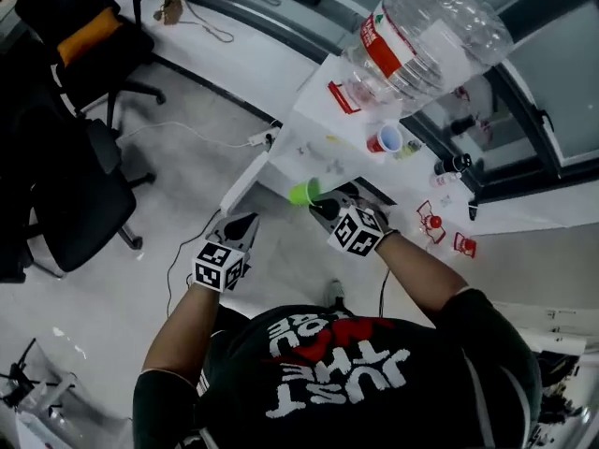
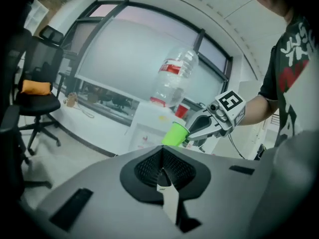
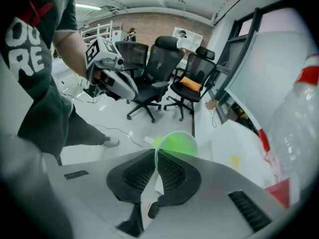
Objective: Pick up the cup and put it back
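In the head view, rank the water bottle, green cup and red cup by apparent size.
1. water bottle, clearly largest.
2. green cup and red cup look about alike, so unranked.

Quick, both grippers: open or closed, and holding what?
Left gripper: closed, nothing between the jaws.
Right gripper: closed on the rim of the green cup.

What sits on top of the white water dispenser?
An upturned water bottle and a red cup beside it. The bottle's mouth is hidden by its body.
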Available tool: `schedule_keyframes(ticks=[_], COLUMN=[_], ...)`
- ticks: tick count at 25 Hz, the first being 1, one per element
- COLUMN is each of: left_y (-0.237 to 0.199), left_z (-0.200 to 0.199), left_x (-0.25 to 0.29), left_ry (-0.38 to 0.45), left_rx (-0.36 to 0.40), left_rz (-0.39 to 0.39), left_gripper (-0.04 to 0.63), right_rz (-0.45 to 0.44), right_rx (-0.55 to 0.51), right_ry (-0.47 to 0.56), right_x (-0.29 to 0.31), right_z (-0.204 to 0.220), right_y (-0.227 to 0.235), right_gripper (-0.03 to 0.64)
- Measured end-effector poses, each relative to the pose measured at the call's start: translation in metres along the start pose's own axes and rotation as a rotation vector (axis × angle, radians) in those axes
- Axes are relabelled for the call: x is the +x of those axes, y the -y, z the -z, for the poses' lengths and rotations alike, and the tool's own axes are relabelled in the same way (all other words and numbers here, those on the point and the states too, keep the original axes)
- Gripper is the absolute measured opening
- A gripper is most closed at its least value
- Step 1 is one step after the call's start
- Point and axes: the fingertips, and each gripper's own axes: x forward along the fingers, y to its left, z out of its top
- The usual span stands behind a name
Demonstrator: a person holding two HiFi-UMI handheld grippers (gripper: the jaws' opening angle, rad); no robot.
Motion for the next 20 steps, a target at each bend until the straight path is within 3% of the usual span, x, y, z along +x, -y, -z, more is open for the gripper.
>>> schedule_keyframes(ticks=[5,13,20], left_y=[-0.001,-0.071,-0.134], left_z=[0.086,0.221,0.315], left_x=[0.063,0.135,0.187], left_ry=[-0.043,-0.113,-0.18], left_rx=[-0.055,-0.047,0.051], left_rz=[-0.087,-0.056,-0.006], left_gripper=[0.006,0.006,0.006], right_rz=[-0.048,-0.006,0.072], right_rx=[-0.064,-0.025,-0.034], right_ry=[-0.016,-0.141,-0.226], right_x=[0.09,0.245,0.378], right_z=[0.092,0.2,0.271], right_y=[-0.006,-0.028,-0.021], right_gripper=[0.046,0.046,0.046])
